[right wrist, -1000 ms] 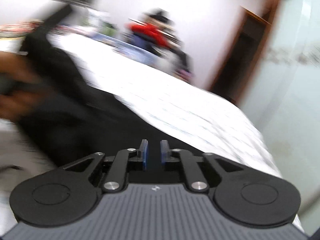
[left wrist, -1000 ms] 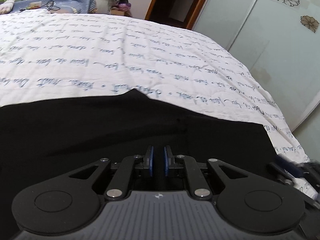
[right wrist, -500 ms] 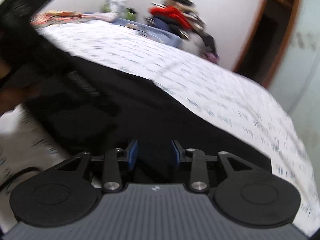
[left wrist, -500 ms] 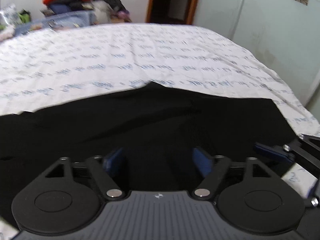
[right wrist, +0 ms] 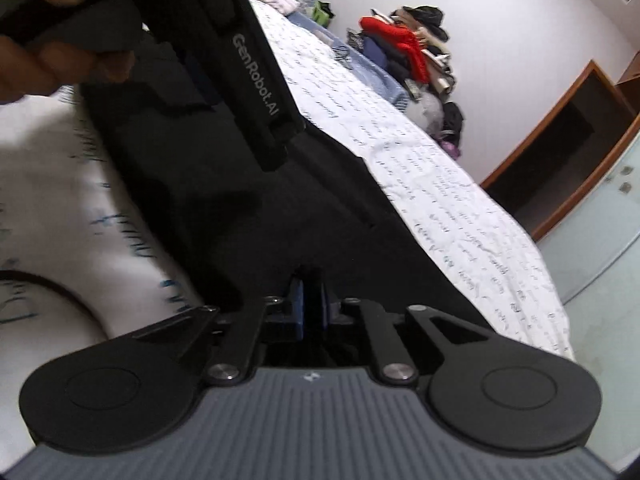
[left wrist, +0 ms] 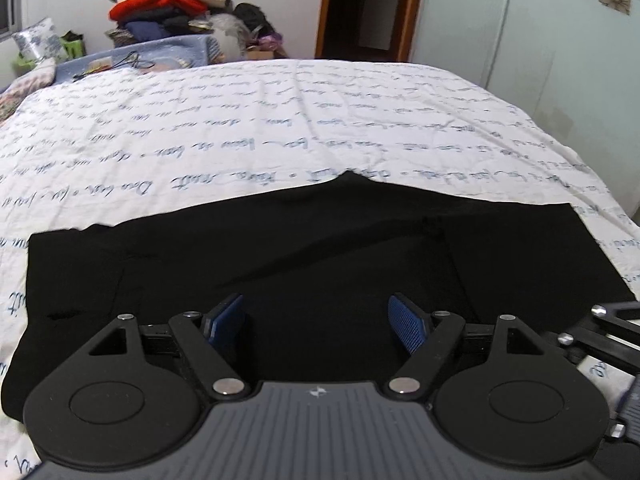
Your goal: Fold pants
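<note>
While your left tool point(left wrist: 318, 320) hangs just above the near edge of the pants point(left wrist: 304, 256), its blue pads point(left wrist: 406, 322) stand wide apart with nothing between them. Those black pants lie spread flat across the bed point(left wrist: 280, 120), running left to right right in front of that tool, with a small peak in their far edge straight ahead of the gap. Your right tool point(right wrist: 311, 304) sits low at the end of the pants point(right wrist: 320, 208), which stretch away from it toward the upper left; its pads are drawn nearly together, and dark cloth seems to lie between them, though you cannot tell for sure that they grip it. From the right wrist you see your left hand point(right wrist: 52, 60) on the other tool's handle, above the pants. A pile of clothes point(left wrist: 168, 8) sits beyond the bed.
</note>
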The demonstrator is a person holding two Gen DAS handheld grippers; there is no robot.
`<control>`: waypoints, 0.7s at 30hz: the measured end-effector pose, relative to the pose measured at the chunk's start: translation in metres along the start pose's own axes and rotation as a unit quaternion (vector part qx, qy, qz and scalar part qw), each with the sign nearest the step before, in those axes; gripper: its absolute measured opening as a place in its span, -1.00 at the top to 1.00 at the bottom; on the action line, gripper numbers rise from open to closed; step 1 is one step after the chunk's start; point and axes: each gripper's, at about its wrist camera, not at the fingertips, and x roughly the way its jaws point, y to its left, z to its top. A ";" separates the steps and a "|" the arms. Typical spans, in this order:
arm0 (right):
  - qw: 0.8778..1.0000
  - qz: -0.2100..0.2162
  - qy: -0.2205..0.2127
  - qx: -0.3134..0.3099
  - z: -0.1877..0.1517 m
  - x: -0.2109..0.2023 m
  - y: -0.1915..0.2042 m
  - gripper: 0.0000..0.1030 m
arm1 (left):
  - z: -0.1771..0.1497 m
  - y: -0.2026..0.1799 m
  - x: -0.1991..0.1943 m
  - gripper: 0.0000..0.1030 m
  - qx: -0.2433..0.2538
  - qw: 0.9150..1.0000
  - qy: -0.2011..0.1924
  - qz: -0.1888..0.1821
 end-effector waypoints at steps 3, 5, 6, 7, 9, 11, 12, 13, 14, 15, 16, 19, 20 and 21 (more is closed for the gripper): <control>1.000 0.020 0.009 0.007 -0.004 0.001 -0.005 0.77 | 0.000 0.006 0.004 -0.53 -0.017 1.000 0.013 0.003; 1.000 0.026 0.006 0.010 0.000 0.004 -0.017 0.76 | -0.001 0.007 0.001 -0.53 -0.012 1.000 0.007 0.001; 0.999 0.040 -0.007 0.025 0.003 -0.003 -0.025 0.71 | -0.002 0.008 0.000 -0.53 -0.009 1.000 0.005 0.004; 0.997 0.056 -0.028 0.049 0.007 -0.012 -0.034 0.71 | -0.003 0.008 0.000 -0.53 -0.005 1.000 0.003 0.009; 0.991 0.066 -0.056 0.101 0.013 -0.020 -0.051 0.63 | -0.006 0.008 0.002 -0.53 0.005 1.000 0.006 0.022; 0.990 0.037 -0.054 0.122 0.011 -0.009 -0.055 0.49 | -0.012 0.006 0.005 -0.53 0.019 0.999 0.014 0.035; 0.992 0.018 -0.033 0.122 0.009 0.003 -0.054 0.49 | -0.015 0.004 0.004 -0.53 0.030 0.999 0.013 0.040; 0.993 0.012 -0.002 0.115 0.004 0.016 -0.051 0.49 | -0.018 0.003 0.000 -0.54 0.042 0.998 0.007 0.045; 0.994 0.015 0.028 0.105 -0.002 0.027 -0.045 0.50 | -0.021 0.002 -0.005 -0.54 0.053 0.997 0.000 0.049; 0.995 0.007 0.018 0.095 -0.006 0.025 -0.040 0.49 | -0.023 0.003 -0.009 -0.54 0.062 0.997 -0.007 0.055; 0.996 0.005 0.014 0.089 -0.004 0.020 -0.037 0.49 | -0.026 0.005 -0.012 -0.56 0.067 0.996 -0.015 0.062; 0.992 0.007 -0.026 0.121 0.003 -0.001 -0.040 -0.06 | -0.031 0.020 -0.012 -0.69 0.063 0.995 -0.017 0.077; 0.992 0.006 -0.029 0.126 0.001 -0.004 -0.039 -0.31 | -0.032 0.026 -0.018 -0.69 0.050 0.995 -0.027 0.078; 0.994 0.012 -0.013 0.109 0.002 0.003 -0.035 -0.18 | -0.033 0.033 -0.029 -0.69 0.038 0.995 -0.046 0.080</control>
